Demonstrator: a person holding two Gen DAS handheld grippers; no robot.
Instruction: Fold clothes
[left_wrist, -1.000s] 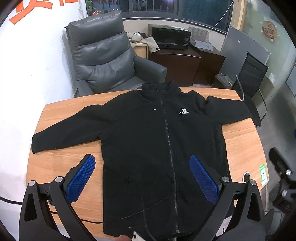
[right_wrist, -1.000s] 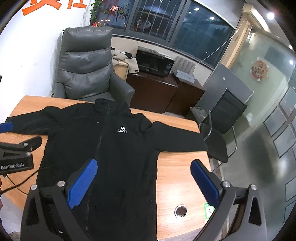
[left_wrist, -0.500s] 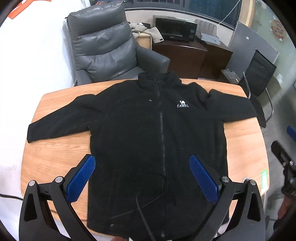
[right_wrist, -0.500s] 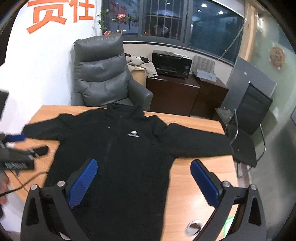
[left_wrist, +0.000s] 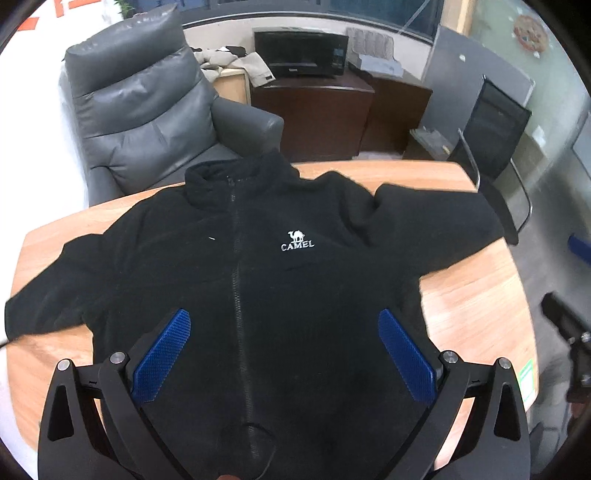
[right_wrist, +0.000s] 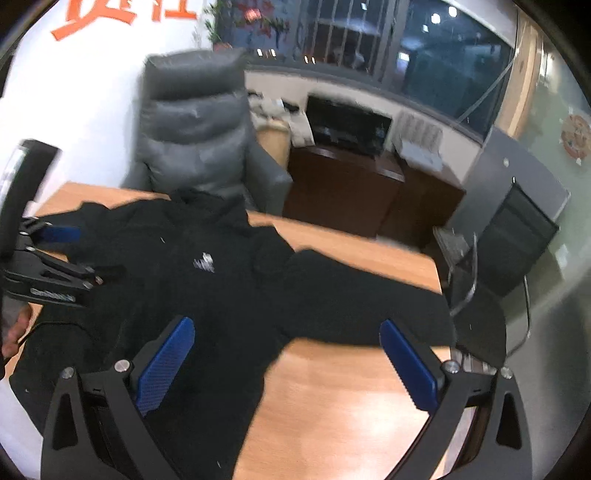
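A black zip-up fleece jacket (left_wrist: 280, 280) with a white camel logo lies flat, front up, sleeves spread, on a wooden table (left_wrist: 476, 295). My left gripper (left_wrist: 284, 350) hovers open above the jacket's lower body, nothing between its blue pads. In the right wrist view the same jacket (right_wrist: 221, 288) fills the left and middle, its right sleeve (right_wrist: 369, 310) stretched toward the table's right edge. My right gripper (right_wrist: 288, 362) is open over the sleeve's underarm and bare table (right_wrist: 332, 398). The left gripper (right_wrist: 51, 273) shows at the left edge there, open, with a hand behind it.
A grey leather armchair (left_wrist: 140, 110) stands behind the table. A dark cabinet (left_wrist: 317, 114) with a black microwave (left_wrist: 299, 51) sits further back. A black office chair (left_wrist: 495, 125) stands at the table's far right corner. A thin cable (right_wrist: 55, 325) runs over the jacket's left side.
Both grippers have moved forward and lower over the jacket, which now looks larger. The right wrist view has swung rightward and is blurred by motion. The jacket lies as before.
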